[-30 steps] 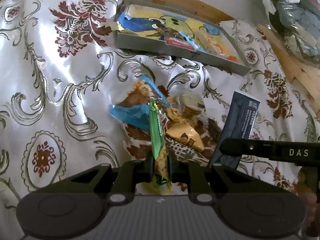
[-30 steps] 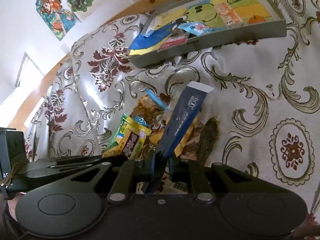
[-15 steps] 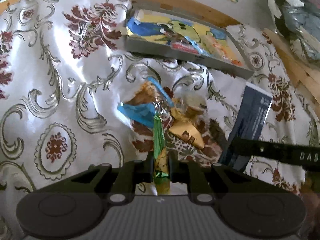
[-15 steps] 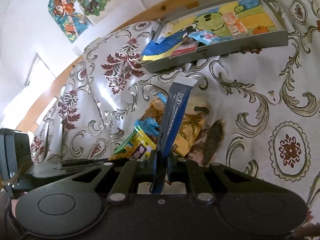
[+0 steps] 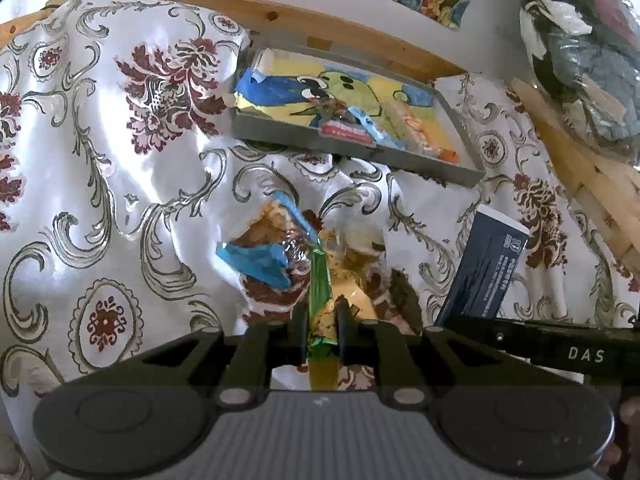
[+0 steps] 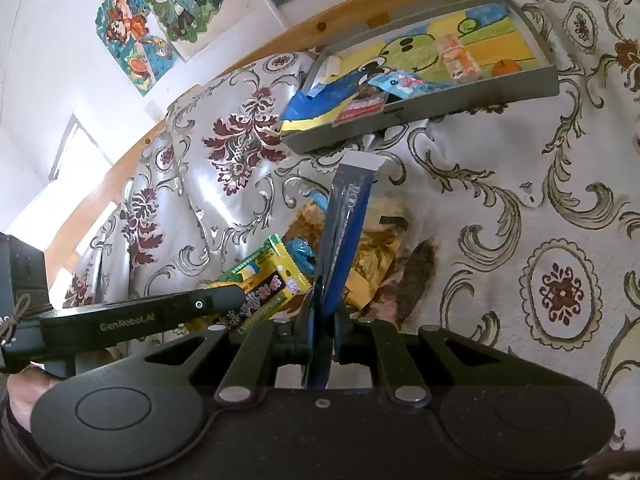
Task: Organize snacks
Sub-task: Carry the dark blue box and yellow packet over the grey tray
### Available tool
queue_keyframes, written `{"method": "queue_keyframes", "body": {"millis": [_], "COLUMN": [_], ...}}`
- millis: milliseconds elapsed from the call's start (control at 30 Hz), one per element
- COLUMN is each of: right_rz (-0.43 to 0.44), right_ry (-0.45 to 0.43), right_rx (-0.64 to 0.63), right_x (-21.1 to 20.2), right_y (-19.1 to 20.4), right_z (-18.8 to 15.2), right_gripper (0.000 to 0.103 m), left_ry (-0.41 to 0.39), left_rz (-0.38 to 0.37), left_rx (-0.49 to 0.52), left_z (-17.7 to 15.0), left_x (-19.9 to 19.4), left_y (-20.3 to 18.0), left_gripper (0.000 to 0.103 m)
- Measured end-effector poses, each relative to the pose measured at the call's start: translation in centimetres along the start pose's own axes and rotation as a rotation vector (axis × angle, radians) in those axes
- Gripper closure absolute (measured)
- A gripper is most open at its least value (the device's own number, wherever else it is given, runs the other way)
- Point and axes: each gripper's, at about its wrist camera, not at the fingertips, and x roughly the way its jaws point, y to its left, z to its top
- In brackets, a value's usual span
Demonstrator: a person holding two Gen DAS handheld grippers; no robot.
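Observation:
My left gripper [image 5: 320,312] is shut on a green and yellow snack packet [image 5: 320,280], held edge-on above a pile of loose snacks [image 5: 280,252] on the patterned cloth. The same packet [image 6: 266,276] shows flat in the right wrist view, at the tip of the left gripper [image 6: 240,292]. My right gripper [image 6: 322,312] is shut on a long dark blue packet [image 6: 346,224], which also appears at the right of the left wrist view as the blue packet [image 5: 486,272]. Beyond the pile stands a grey tray [image 5: 344,148] with several snacks in it, the same tray [image 6: 440,108] at the top right.
A white cloth with scroll and flower patterns [image 5: 100,180] covers the surface. A wooden rail [image 5: 320,24] runs behind the tray, with posters on the wall [image 6: 160,20]. A plastic-wrapped bundle [image 5: 580,48] lies at the far right. A hand [image 6: 24,396] holds the left gripper.
Both grippers have lifted with their packets, so the pile and the tray sit lower and farther off in both views. The blue packet now stands more upright.

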Motion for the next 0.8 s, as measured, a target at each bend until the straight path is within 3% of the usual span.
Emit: {"method": "queue_keyframes", "body": {"millis": [800], "right_rz": [-0.019], "right_ry": [-0.041], "right_rx": [0.015], "right_x": [-0.7], "right_y": [-0.7], "right_z": [2.4], "right_gripper": [0.094], "left_ry": [-0.033], "left_rz": [-0.053], "left_rx": [0.014], "left_z": [3.9], "left_x": [0.4], "left_y": [-1.5], "left_gripper": [0.088]}}
